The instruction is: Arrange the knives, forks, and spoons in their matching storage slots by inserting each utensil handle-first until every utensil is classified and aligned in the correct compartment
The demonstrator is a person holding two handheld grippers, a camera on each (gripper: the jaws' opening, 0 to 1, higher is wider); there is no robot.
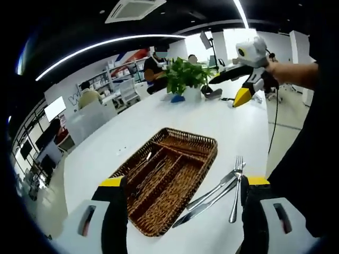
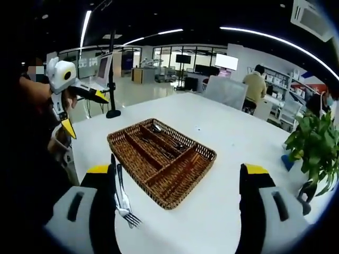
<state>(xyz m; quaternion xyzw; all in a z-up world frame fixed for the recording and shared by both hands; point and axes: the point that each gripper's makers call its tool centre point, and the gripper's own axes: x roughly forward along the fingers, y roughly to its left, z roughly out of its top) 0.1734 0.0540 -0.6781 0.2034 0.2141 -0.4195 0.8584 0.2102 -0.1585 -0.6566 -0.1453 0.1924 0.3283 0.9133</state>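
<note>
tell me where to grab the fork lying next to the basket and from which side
Grip the fork mid-handle, probably from above with the left tongs straddling its width. It lies flat on the table beside the basket, tines pointing away in the left gripper view, and knives lie close along its basket side, so the outer side is freer.

Each handheld gripper has two broad black jaws capped with yellow tips, set on pale grey housings with dark oblong slots. In the left gripper view, the right gripper point(image 1: 239, 87) shows a white rounded head, black jaws with a yellow tip, and a thin black cable hanging down. In the right gripper view, the left gripper point(image 2: 87, 108) looks alike. The person wears dark clothing
</note>
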